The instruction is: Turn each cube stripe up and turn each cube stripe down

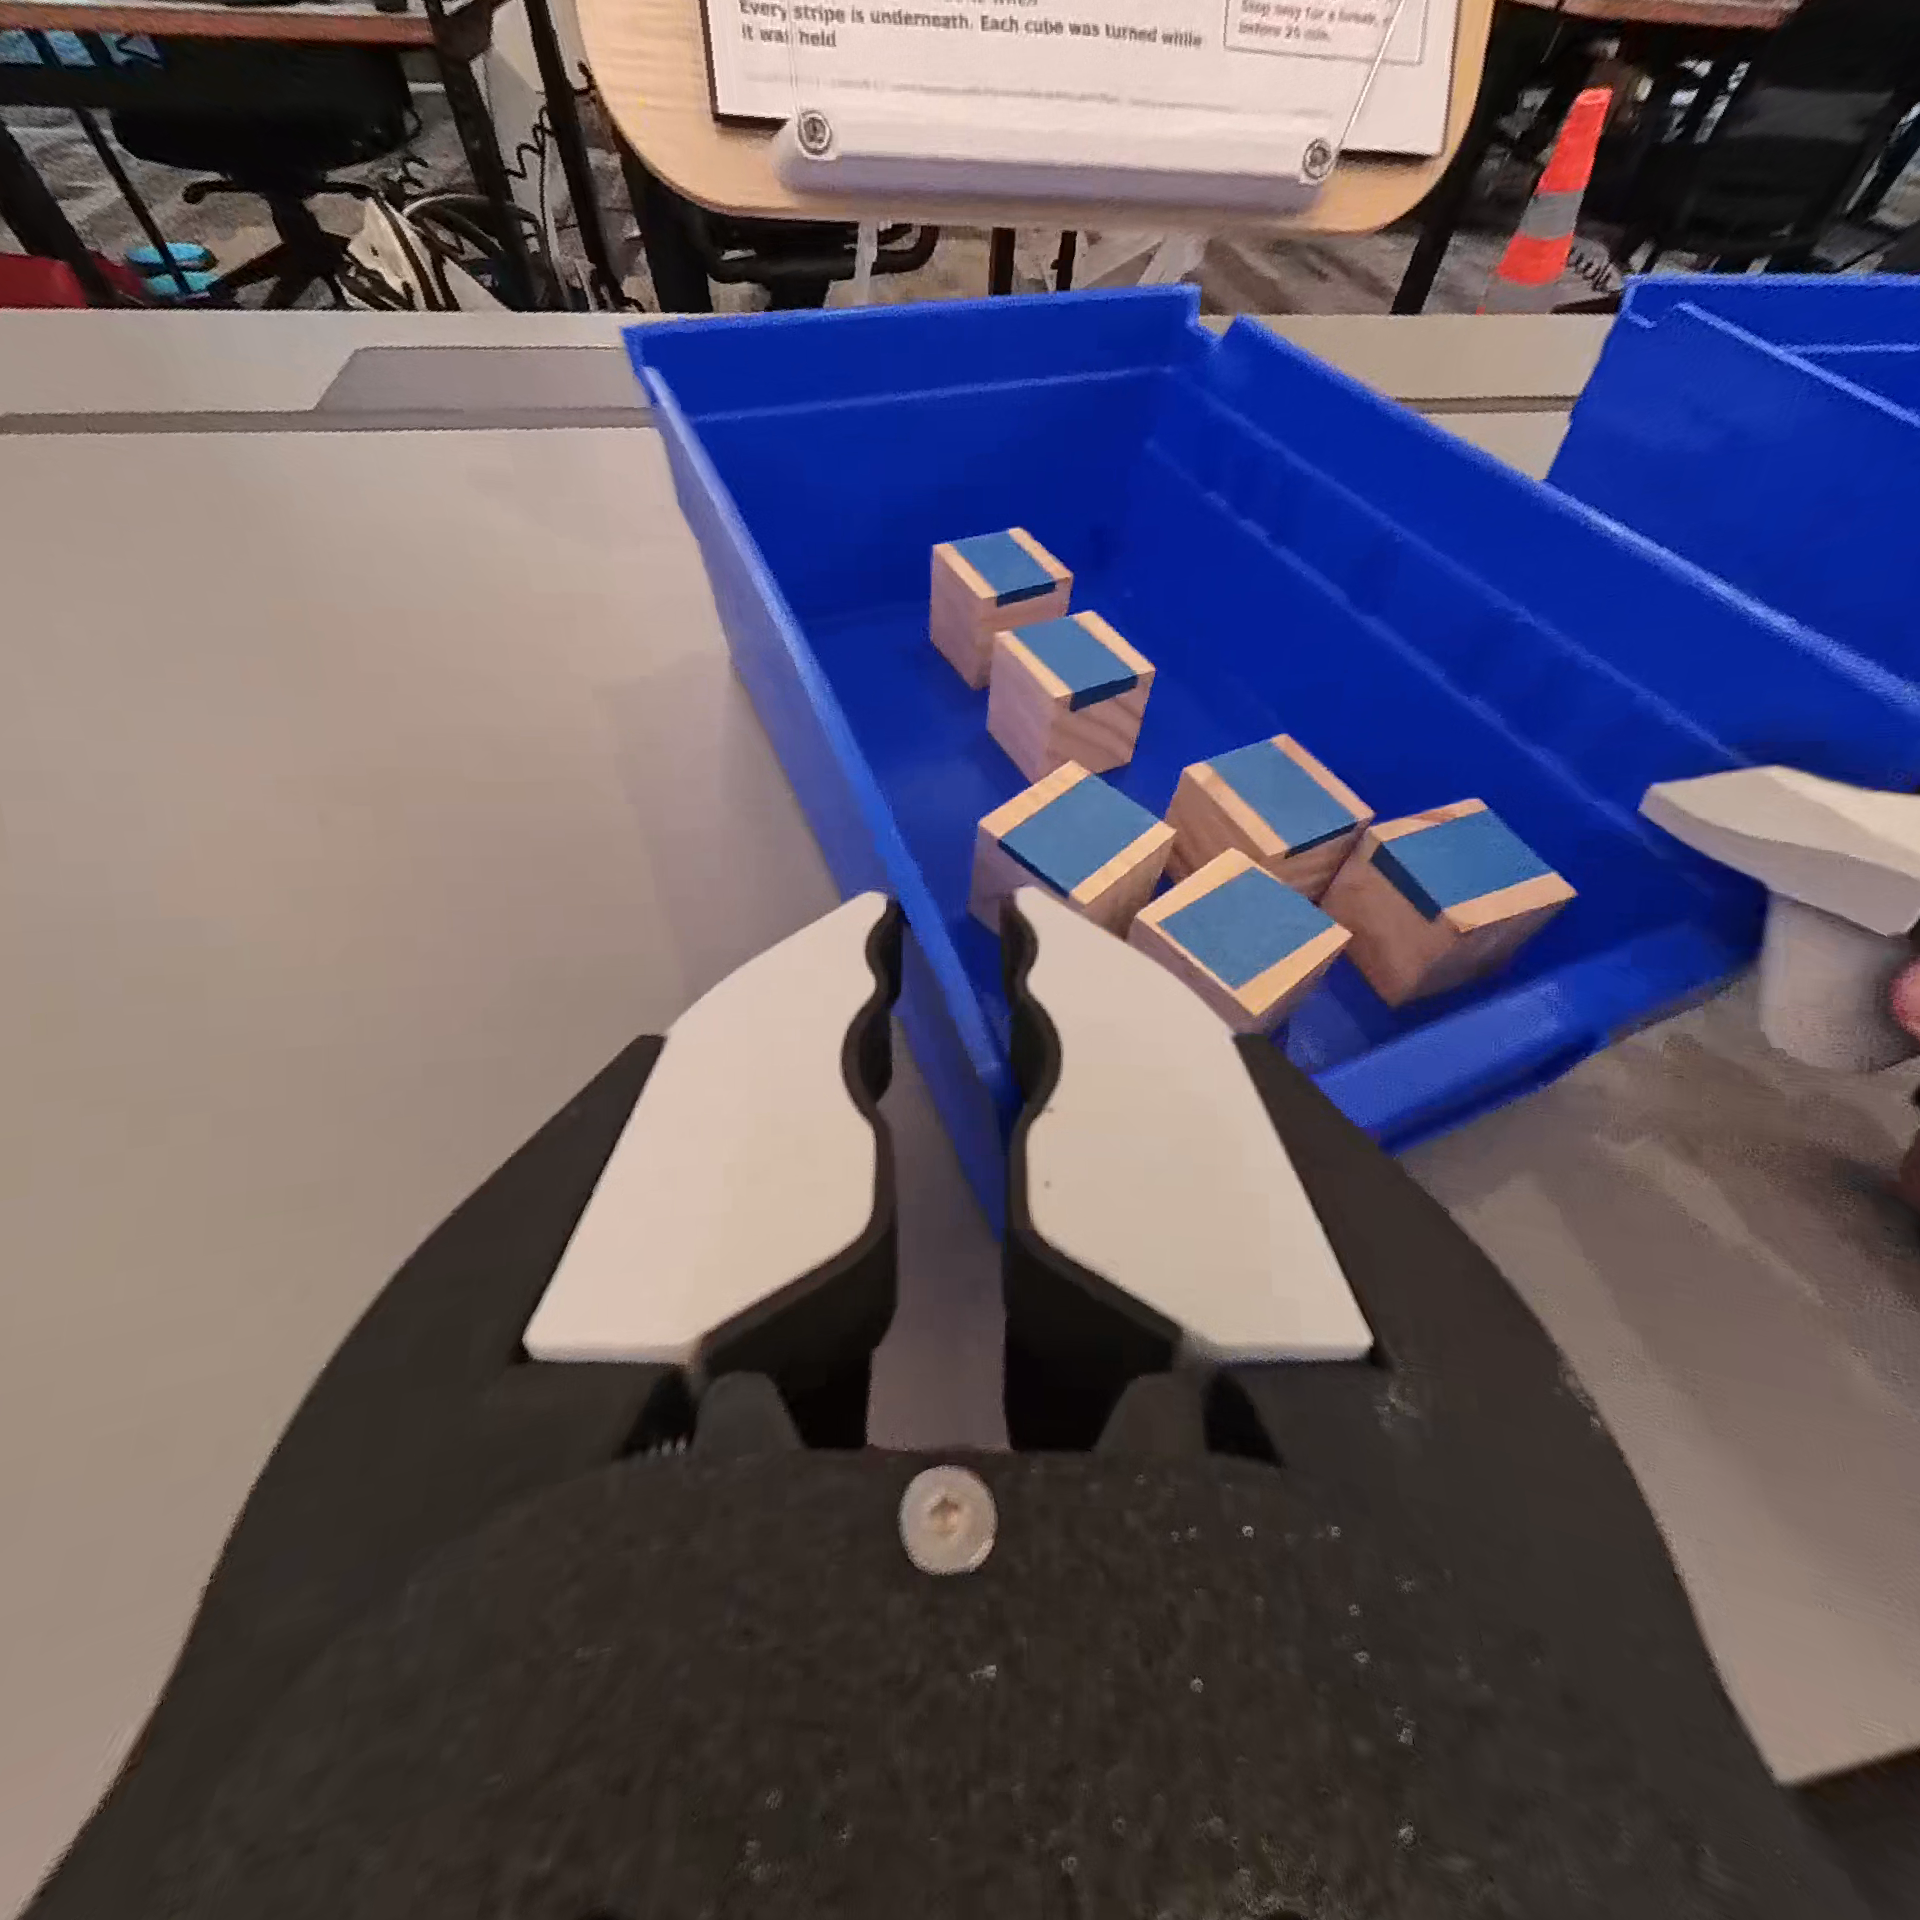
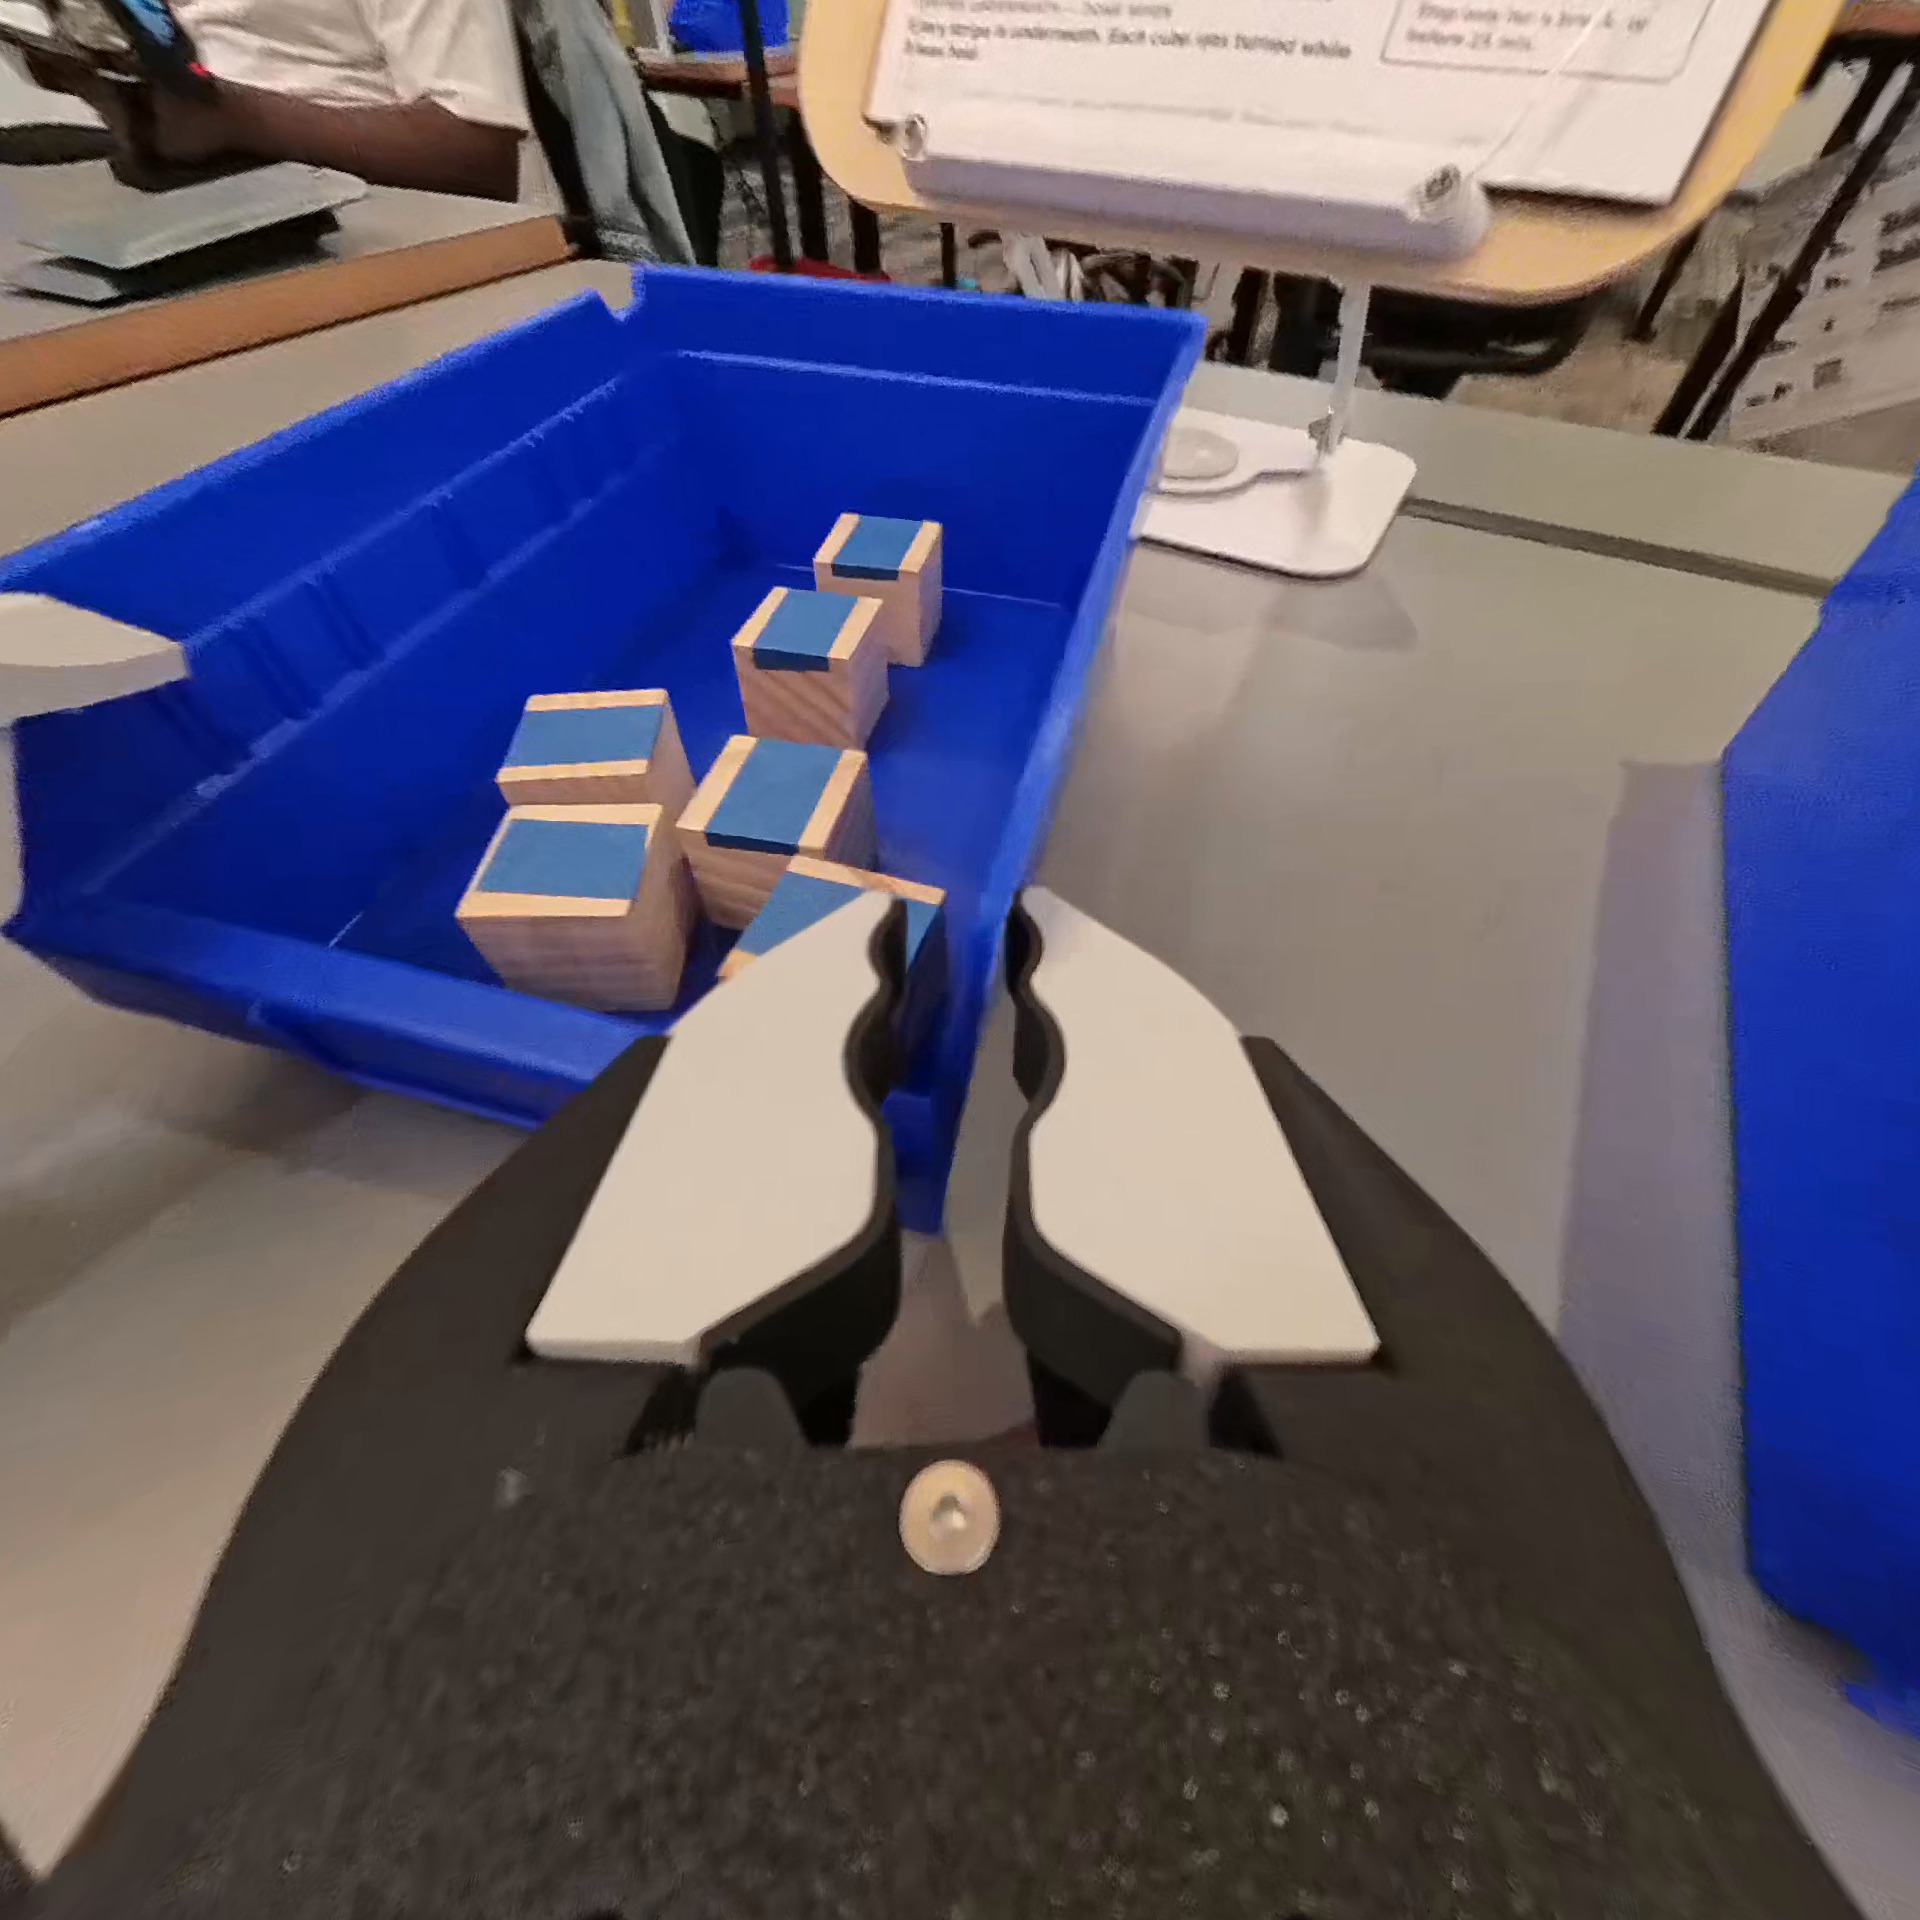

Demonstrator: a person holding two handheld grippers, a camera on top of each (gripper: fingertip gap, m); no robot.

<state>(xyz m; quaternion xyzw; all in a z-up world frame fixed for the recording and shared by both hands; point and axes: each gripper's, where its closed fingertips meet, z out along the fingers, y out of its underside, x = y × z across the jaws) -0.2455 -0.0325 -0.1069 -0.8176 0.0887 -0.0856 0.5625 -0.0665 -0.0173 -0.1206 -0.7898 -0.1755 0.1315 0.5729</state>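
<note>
Cubes, six of them, sit stripe up in the blue bin on the grey surface, clustered toward the bin's near end. By that, the stripe-down round looks about to begin. Neither tool carries anything. The left tool hangs at the bin's near left corner, its jaws parted by a narrow gap, released and astride the side wall. The right tool hangs likewise slack at the near right corner. Next, one tool must open wider, reach in, and pinch an outer cube by its plain sides.
</note>
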